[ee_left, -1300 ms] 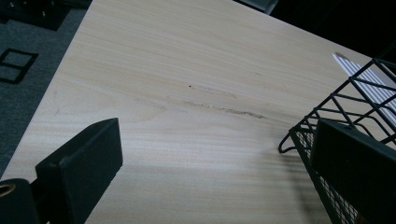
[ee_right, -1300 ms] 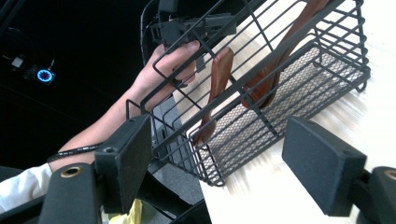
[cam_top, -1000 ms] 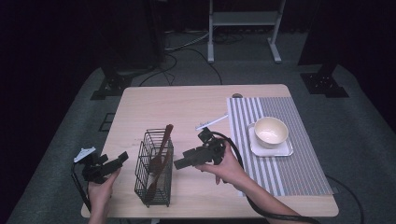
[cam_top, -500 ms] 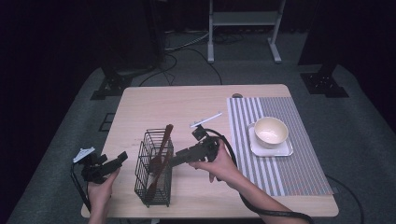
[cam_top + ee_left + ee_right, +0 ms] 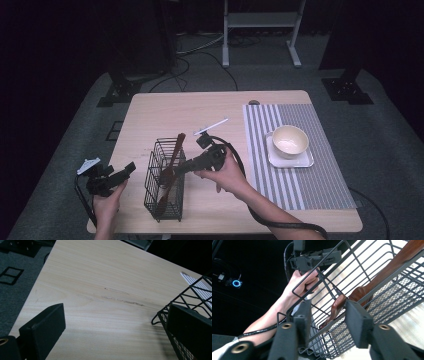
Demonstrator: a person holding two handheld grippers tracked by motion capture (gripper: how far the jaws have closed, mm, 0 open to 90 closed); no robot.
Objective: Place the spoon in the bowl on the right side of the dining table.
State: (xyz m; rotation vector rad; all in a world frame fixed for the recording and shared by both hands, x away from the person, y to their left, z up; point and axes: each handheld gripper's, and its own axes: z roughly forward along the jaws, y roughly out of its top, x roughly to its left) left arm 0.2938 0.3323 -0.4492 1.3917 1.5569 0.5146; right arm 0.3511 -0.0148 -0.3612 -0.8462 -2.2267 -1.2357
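Note:
A black wire basket (image 5: pixel 162 210) stands near the table's front, with dark wooden utensils (image 5: pixel 173 159) leaning in it. My right gripper (image 5: pixel 181 167) reaches into the basket's top from the right. In the right gripper view its jaws have just been closing. They stand either side of a wooden utensil's head (image 5: pixel 337 307) and the basket wires (image 5: pixel 352 255), and the pads do not press on it, so the right gripper (image 5: pixel 328 305) is open. My left gripper (image 5: pixel 125 172) rests open at the front left edge. In its own view the left gripper (image 5: pixel 116 310) holds nothing, and the basket (image 5: pixel 180 297) is at the right.
A cream bowl (image 5: pixel 290 140) sits on a white plate (image 5: pixel 305 161) on a striped placemat (image 5: pixel 320 185) at the right. The far half of the table (image 5: pixel 200 107) is bare wood. The other hand (image 5: pixel 299 285) with its gripper shows beyond the basket.
My right gripper has moved left to the basket and its jaws have narrowed around the wooden utensil. The left hand has stayed put.

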